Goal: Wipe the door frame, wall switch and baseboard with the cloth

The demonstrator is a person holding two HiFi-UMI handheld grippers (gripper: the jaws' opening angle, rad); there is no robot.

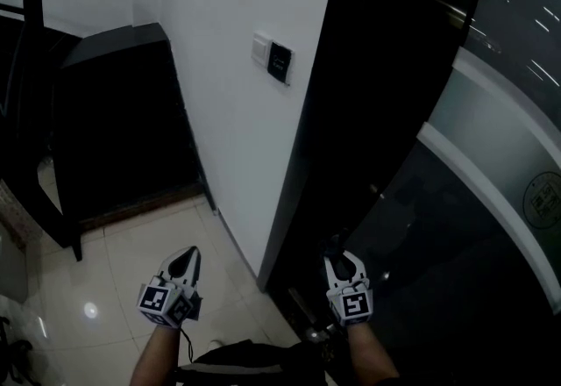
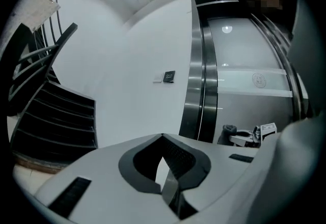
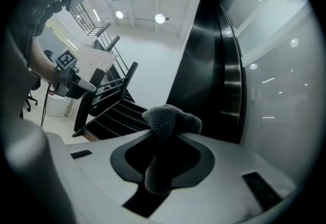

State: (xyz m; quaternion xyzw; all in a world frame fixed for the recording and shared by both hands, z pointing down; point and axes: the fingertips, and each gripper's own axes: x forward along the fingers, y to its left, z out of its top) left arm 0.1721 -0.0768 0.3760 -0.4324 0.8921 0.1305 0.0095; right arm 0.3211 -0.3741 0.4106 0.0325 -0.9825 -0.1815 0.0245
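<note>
My right gripper (image 3: 164,139) is shut on a grey fluffy cloth (image 3: 171,119), which bulges out past the tips. In the head view the right gripper (image 1: 338,265) is held low in front of the dark door frame (image 1: 351,112). The left gripper (image 1: 188,263) hangs over the floor tiles, left of the white wall's corner; its jaws (image 2: 163,139) are shut with nothing in them. The wall switch (image 1: 273,60) sits on the white wall well above both grippers and shows again as the switch (image 2: 169,76) beside the door frame (image 2: 201,90). The baseboard is not clearly visible.
A black slatted stair structure (image 1: 114,130) and a black frame (image 1: 31,112) stand at the left against the wall. Pale glossy floor tiles (image 1: 114,288) lie below. A curved glass door (image 1: 500,156) with a frosted band fills the right.
</note>
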